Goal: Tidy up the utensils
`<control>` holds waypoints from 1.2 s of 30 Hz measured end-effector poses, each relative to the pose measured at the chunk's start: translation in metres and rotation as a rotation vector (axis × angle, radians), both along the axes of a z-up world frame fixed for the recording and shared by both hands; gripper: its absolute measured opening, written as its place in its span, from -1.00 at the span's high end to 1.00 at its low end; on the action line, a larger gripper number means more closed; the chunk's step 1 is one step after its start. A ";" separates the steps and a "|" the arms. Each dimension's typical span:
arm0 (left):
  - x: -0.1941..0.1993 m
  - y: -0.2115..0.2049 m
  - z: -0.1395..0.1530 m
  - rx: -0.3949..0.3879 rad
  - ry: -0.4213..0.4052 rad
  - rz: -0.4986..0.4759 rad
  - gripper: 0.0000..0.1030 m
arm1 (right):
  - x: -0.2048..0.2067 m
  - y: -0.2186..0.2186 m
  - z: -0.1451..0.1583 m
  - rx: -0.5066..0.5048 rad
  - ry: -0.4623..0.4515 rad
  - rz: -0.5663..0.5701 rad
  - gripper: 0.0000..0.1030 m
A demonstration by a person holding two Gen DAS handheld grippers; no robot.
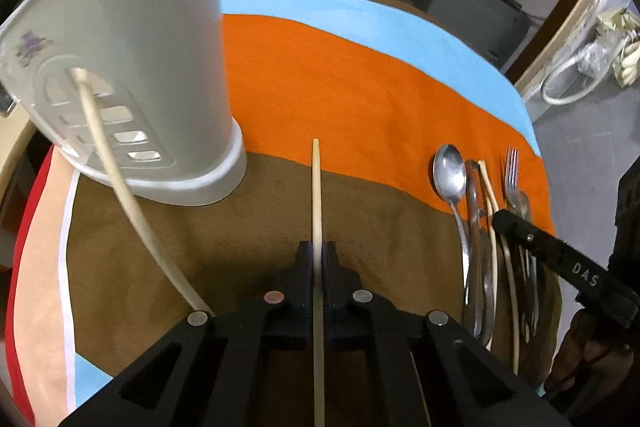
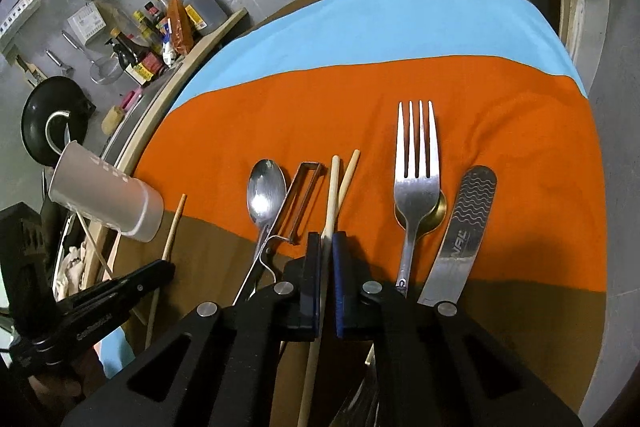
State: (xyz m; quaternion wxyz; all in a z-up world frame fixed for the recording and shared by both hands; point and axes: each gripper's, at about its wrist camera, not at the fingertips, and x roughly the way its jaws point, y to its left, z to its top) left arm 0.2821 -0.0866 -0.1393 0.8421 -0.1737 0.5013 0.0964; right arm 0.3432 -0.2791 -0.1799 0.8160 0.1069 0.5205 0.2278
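Note:
My left gripper (image 1: 318,247) is shut on a pale wooden chopstick (image 1: 316,187) that points away over the brown stripe of the cloth. A white slotted utensil holder (image 1: 152,39) stands just left of it, and another chopstick (image 1: 108,163) leans out of the holder. In the right wrist view my right gripper (image 2: 326,239) is shut on one chopstick (image 2: 331,195) of a pair, with its mate (image 2: 349,173) lying beside it. A steel spoon (image 2: 266,191), a peeler (image 2: 300,199), a fork (image 2: 416,167) over a gold spoon (image 2: 440,213) and a flat metal tool (image 2: 468,219) lie in a row.
A striped brown, orange and blue cloth (image 2: 360,39) covers the round table. To the left, beyond its edge, a counter holds sauce bottles (image 2: 168,27) and a black pan (image 2: 44,123). The left gripper (image 2: 152,275) shows at the lower left of the right wrist view.

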 end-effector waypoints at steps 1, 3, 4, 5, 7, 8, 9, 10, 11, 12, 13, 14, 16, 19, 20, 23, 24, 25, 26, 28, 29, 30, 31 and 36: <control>0.001 0.000 0.000 -0.002 0.005 -0.005 0.89 | 0.000 0.001 0.000 -0.006 0.006 0.003 0.89; 0.007 -0.001 -0.001 -0.005 0.029 -0.022 0.89 | 0.000 0.002 0.000 -0.017 0.019 0.003 0.89; 0.010 -0.002 -0.001 0.005 0.042 -0.037 0.89 | -0.001 0.004 0.000 -0.023 0.026 0.004 0.90; 0.012 -0.003 0.000 0.013 0.049 -0.047 0.89 | -0.001 0.005 0.001 -0.025 0.031 0.003 0.90; 0.014 -0.007 0.000 0.030 0.059 -0.068 0.89 | -0.004 0.006 0.004 -0.021 0.034 -0.002 0.91; 0.015 -0.007 0.001 0.027 0.060 -0.074 0.90 | -0.007 0.006 0.006 -0.021 0.028 -0.008 0.91; 0.015 -0.006 0.001 0.005 0.058 -0.079 0.90 | -0.010 0.006 0.008 -0.019 0.023 -0.012 0.91; 0.015 -0.005 0.001 -0.013 0.057 -0.076 0.90 | -0.014 0.004 0.011 -0.010 0.015 -0.022 0.91; 0.013 -0.003 0.003 -0.035 0.047 -0.070 0.90 | -0.019 0.001 0.016 0.007 0.002 -0.036 0.91; 0.011 -0.002 0.006 -0.047 0.032 -0.070 0.90 | -0.024 -0.003 0.021 0.032 -0.018 -0.054 0.91; 0.007 0.000 0.009 -0.058 0.011 -0.073 0.90 | -0.028 -0.006 0.025 0.048 -0.034 -0.067 0.91; 0.004 -0.001 0.014 -0.067 -0.018 -0.081 0.90 | -0.034 -0.008 0.032 0.068 -0.065 -0.087 0.91; -0.003 -0.003 0.026 -0.082 -0.090 -0.106 0.90 | -0.045 -0.013 0.045 0.101 -0.126 -0.116 0.91; -0.016 -0.003 0.051 -0.091 -0.211 -0.147 0.90 | -0.060 -0.013 0.066 0.130 -0.220 -0.154 0.91; -0.019 -0.002 0.058 -0.091 -0.245 -0.155 0.90 | -0.064 -0.011 0.074 0.141 -0.252 -0.167 0.91; -0.028 0.007 0.079 -0.095 -0.333 -0.159 0.90 | -0.072 0.000 0.096 0.178 -0.334 -0.195 0.91; -0.031 0.012 0.087 -0.089 -0.361 -0.158 0.90 | -0.074 0.005 0.104 0.190 -0.361 -0.199 0.91; -0.033 0.017 0.094 -0.084 -0.386 -0.156 0.90 | -0.074 0.009 0.112 0.203 -0.383 -0.201 0.91; -0.037 0.028 0.102 -0.083 -0.414 -0.151 0.90 | -0.074 0.016 0.121 0.214 -0.409 -0.204 0.91; -0.041 0.043 0.118 -0.081 -0.464 -0.137 0.90 | -0.075 0.031 0.138 0.237 -0.461 -0.207 0.91; -0.043 0.054 0.128 -0.077 -0.494 -0.124 0.90 | -0.074 0.039 0.148 0.251 -0.490 -0.208 0.91; -0.044 0.063 0.135 -0.075 -0.516 -0.116 0.90 | -0.073 0.044 0.156 0.266 -0.515 -0.209 0.91; -0.045 0.072 0.141 -0.070 -0.539 -0.106 0.90 | -0.073 0.052 0.165 0.279 -0.544 -0.210 0.91; -0.049 0.140 0.175 -0.027 -0.663 -0.028 0.91 | -0.067 0.097 0.203 0.352 -0.679 -0.219 0.91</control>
